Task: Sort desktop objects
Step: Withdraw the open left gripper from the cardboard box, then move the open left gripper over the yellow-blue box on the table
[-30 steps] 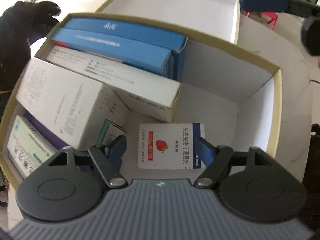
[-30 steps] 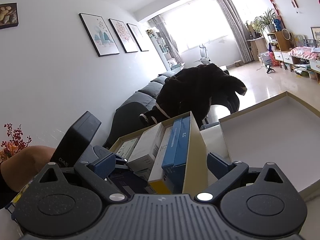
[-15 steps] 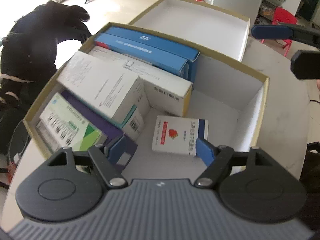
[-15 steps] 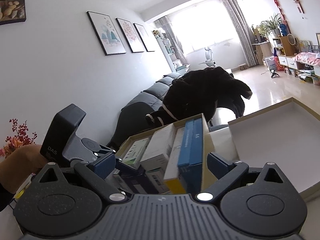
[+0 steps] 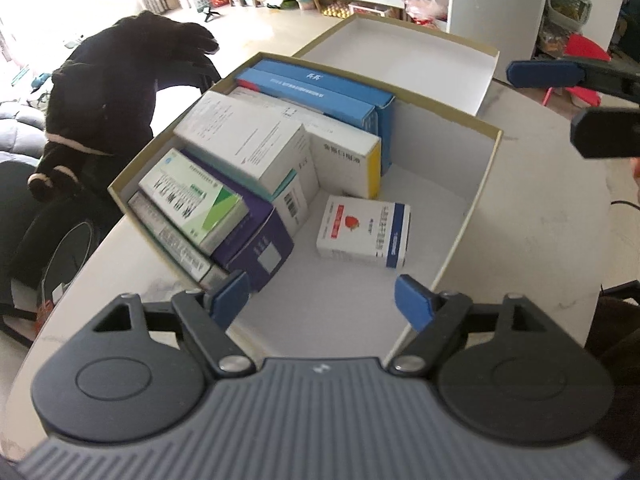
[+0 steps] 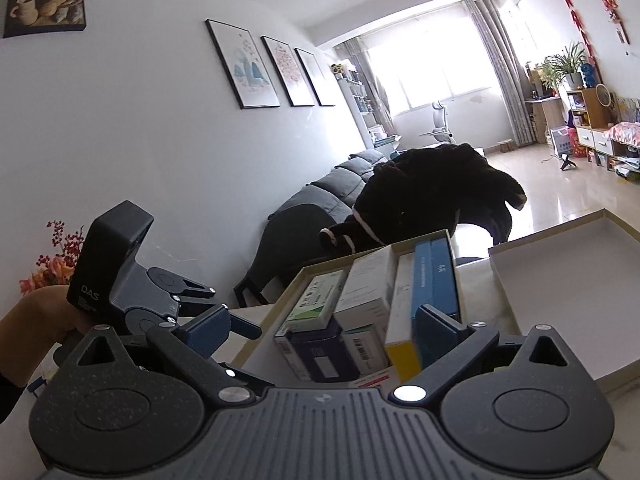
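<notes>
Gold-rimmed white cardboard box [image 5: 486, 184]: white carton with red strawberry print and blue stripe [image 5: 363, 230]; purple carton [image 5: 256, 236]; green-and-white carton [image 5: 192, 196]; two blue cartons [image 5: 320, 92].

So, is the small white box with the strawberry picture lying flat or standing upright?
Lying flat. The strawberry box rests printed face up on the white floor of the storage box, apart from the other cartons.

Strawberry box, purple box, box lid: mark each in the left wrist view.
strawberry box [image 5: 362, 229], left wrist view, middle of its top face.
purple box [image 5: 256, 236], left wrist view, its top face.
box lid [image 5: 404, 46], left wrist view, bare white inside.
</notes>
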### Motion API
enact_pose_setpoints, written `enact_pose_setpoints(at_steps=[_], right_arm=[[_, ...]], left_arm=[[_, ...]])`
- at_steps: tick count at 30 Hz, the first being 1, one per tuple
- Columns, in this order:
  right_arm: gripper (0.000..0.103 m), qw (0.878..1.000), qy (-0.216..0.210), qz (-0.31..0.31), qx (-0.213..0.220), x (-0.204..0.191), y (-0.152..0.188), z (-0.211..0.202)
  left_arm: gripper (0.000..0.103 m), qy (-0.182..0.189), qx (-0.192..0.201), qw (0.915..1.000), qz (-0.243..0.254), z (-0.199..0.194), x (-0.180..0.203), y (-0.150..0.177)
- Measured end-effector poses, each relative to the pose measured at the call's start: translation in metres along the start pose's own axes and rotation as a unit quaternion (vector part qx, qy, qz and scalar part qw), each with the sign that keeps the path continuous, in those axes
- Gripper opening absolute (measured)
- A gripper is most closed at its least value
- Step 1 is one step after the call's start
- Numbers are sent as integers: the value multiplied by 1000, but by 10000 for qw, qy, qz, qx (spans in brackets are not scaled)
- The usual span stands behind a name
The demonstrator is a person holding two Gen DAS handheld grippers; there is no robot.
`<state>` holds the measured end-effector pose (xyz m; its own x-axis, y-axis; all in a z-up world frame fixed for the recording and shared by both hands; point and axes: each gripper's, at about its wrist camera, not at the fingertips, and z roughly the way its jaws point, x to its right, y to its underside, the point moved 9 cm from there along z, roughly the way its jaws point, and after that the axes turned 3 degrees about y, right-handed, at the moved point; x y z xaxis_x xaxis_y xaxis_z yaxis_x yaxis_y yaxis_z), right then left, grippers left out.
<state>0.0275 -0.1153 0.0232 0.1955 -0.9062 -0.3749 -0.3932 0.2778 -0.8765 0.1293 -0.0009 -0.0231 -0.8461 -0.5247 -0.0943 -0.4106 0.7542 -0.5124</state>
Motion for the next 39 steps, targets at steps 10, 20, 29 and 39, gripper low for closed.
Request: enact_pose_setpoints(at_steps=[10,20,29,39], right_arm=[[101,9996,-223,-175,19,-34,10,-13],[101,9987,-415,-292,-70,-62,35,-24],[101,9979,-529,-309,-223,-79,59,-23],[101,9975,-577,-236,-321,-85,73,-20]], left_arm=[[87,-314,86,9991,-267,-29,-1,44],[90,-572,163,9961,-651,-40,2,89],[96,-1022,390,9875,-1133,-41,8,124],[102,-1574,866,9712,-1567,-39,24,141]])
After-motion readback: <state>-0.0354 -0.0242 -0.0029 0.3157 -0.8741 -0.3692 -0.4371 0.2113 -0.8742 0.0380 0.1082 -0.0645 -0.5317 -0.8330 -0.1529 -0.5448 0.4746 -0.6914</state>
